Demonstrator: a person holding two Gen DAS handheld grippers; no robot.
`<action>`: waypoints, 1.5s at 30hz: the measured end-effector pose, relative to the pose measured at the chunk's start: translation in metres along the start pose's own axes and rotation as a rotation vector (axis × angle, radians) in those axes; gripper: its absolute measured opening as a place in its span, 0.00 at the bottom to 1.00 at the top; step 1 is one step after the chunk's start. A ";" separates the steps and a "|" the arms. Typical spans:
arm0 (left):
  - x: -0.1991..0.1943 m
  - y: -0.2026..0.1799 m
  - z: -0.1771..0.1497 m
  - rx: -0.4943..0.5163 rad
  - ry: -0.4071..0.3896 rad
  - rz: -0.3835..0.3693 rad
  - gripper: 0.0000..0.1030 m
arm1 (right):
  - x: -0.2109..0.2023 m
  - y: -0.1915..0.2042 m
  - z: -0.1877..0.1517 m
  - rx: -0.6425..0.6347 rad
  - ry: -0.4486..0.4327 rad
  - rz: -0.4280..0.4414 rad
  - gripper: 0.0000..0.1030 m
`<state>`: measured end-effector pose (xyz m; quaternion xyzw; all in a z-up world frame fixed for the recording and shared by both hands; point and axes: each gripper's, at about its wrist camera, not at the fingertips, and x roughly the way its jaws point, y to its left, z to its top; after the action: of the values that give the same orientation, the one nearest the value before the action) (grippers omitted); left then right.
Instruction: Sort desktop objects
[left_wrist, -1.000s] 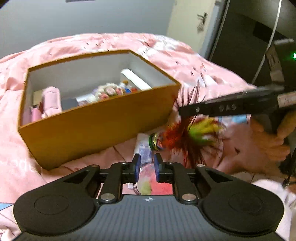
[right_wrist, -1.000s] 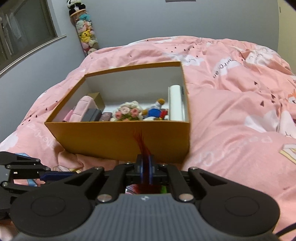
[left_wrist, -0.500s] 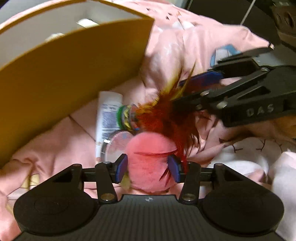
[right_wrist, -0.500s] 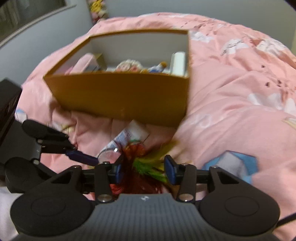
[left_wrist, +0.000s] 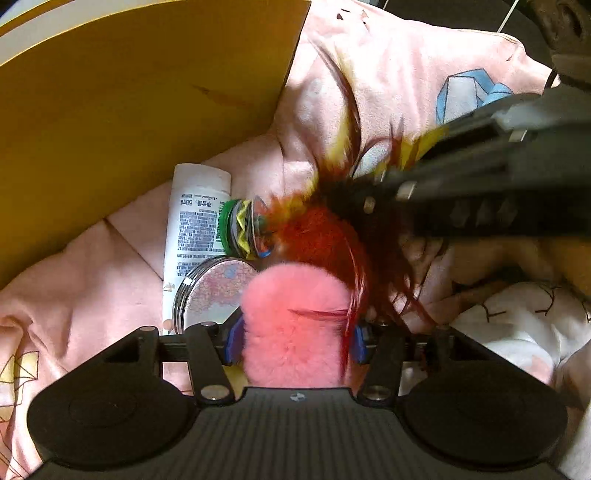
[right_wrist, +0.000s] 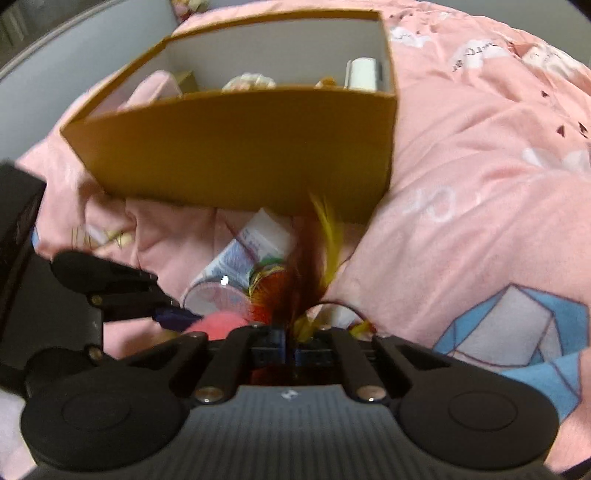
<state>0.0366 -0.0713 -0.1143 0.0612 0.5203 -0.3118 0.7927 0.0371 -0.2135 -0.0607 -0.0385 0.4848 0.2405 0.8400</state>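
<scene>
Right gripper (right_wrist: 290, 349) just snapped closed on the feathers (right_wrist: 314, 251); left gripper (left_wrist: 293, 345) wide around pink pompom (left_wrist: 295, 317); next, squeeze, lift to box (right_wrist: 240, 147) ahead.

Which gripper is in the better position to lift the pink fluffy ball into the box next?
Probably the left gripper: its open jaws have just been opening and stand on both sides of the pink fluffy ball. The right gripper has just closed on the feather toy.
</scene>
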 end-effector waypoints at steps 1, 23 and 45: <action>0.001 0.001 0.000 -0.004 0.004 -0.004 0.61 | -0.006 -0.002 0.002 0.024 -0.025 0.014 0.01; -0.017 0.007 -0.009 -0.082 -0.048 0.027 0.49 | -0.073 -0.026 0.019 0.117 -0.244 -0.106 0.00; -0.198 0.035 0.038 -0.203 -0.462 0.099 0.49 | -0.145 0.008 0.067 0.076 -0.475 0.101 0.00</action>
<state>0.0335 0.0261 0.0662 -0.0659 0.3505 -0.2246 0.9068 0.0267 -0.2399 0.0965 0.0750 0.2839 0.2658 0.9182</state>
